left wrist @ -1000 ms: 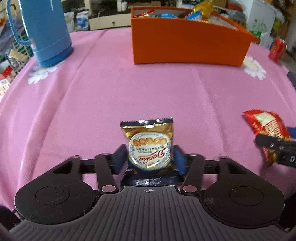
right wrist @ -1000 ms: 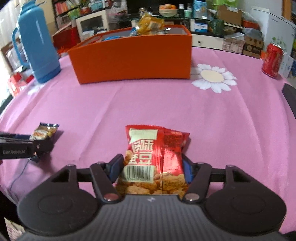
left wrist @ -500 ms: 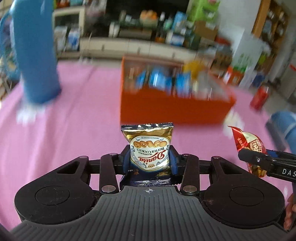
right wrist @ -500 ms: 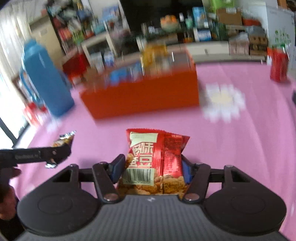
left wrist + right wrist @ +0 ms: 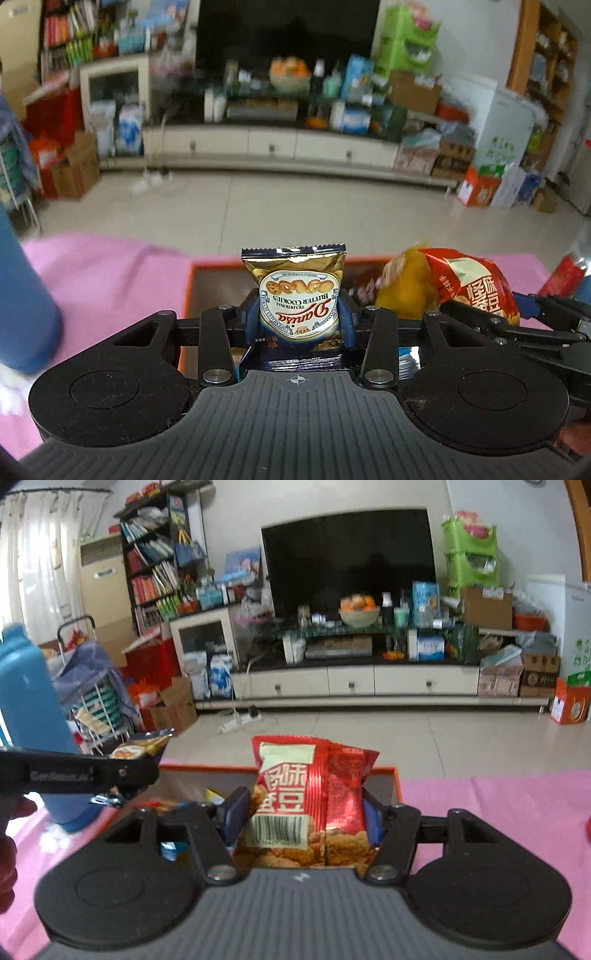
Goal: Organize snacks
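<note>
Left gripper (image 5: 298,314): jaws narrow, clamped on the gold cookie packet (image 5: 297,295), which stands upright between the blue pads with its print upside down.
Right gripper (image 5: 304,823): jaws at a middling width, closed on the red snack bag (image 5: 312,797) — also upright, barcode low, top seam pointing away from the camera.
Orange box (image 5: 188,295): directly ahead of and below both grippers; its near rim runs left to right, and wrappers already lie inside.
Key relation: the box's long axis lies crosswise to both pairs of fingers, so each packet hangs over its own part of the opening — the cookie packet toward the left end, the red bag toward the right.
Nearer hand: hard to call; the two sit side by side, each showing at the edge of the other's view.
Next move, as I judge it: lower or simply release, each over its own part.
Risk: the blue flask (image 5: 31,731) stands close to the left end on the pink tablecloth (image 5: 498,794).
</note>
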A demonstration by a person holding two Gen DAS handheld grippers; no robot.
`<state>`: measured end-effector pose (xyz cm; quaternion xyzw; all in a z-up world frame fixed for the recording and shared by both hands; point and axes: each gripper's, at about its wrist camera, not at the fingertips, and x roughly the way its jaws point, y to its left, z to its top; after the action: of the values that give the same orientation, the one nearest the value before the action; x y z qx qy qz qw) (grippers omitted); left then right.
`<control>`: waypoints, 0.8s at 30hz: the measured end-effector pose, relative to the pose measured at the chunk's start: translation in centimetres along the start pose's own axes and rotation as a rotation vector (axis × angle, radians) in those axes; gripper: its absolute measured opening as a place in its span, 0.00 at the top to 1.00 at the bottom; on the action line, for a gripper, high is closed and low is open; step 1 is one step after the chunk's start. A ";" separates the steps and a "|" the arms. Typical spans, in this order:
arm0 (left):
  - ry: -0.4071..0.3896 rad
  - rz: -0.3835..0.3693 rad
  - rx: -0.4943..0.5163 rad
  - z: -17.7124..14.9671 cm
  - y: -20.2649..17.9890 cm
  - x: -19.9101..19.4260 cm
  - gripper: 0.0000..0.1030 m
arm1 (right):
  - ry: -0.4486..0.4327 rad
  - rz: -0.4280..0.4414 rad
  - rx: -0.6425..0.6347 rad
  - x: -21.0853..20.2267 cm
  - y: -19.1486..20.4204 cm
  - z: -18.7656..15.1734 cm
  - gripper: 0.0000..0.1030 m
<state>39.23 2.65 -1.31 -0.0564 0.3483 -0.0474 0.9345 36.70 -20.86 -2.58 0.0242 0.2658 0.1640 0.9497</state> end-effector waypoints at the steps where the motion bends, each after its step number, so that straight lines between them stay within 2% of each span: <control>1: 0.028 0.001 -0.006 -0.4 0.2 1.3 0.87 | 0.021 0.000 0.004 1.0 -0.4 -0.2 0.38; 3: 0.047 -0.008 0.003 -1.3 0.2 3.0 0.86 | 0.063 0.016 0.027 2.8 -1.2 -1.2 0.37; 6: 0.011 0.013 0.069 -1.7 -0.8 3.2 0.84 | 0.056 0.033 0.042 3.0 -1.8 -2.4 0.37; 9: 0.008 0.025 0.094 -1.9 -1.3 3.3 0.80 | 0.055 0.033 0.039 3.1 -1.9 -2.4 0.34; 12: 0.007 0.024 0.099 -1.9 -1.7 2.7 0.66 | 0.056 0.036 0.033 3.0 -1.4 -2.5 0.30; 13: -0.002 0.023 0.097 -1.7 -1.7 2.1 0.53 | 0.053 0.032 0.032 2.8 -1.4 -2.5 0.27; 14: -0.025 0.036 0.098 -1.5 -1.9 1.2 0.40 | 0.040 0.033 0.032 2.4 -1.3 -2.3 0.18; 15: -0.052 0.050 0.103 -1.8 -1.9 0.0 0.35 | 0.018 0.026 0.027 1.9 -1.1 -2.0 0.10; 19: -0.133 0.063 0.105 -1.6 -2.3 -5.0 0.32 | -0.057 -0.034 -0.041 -1.8 0.3 -0.8 0.10; 24: -0.186 0.079 0.078 -3.4 -3.2 -11.8 0.26 | -0.085 -0.075 -0.032 -8.0 1.2 -1.1 0.10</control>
<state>27.94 0.76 4.17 -0.0103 0.2598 -0.0187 0.9654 29.33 -22.35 0.61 0.0057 0.2233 0.1313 0.9659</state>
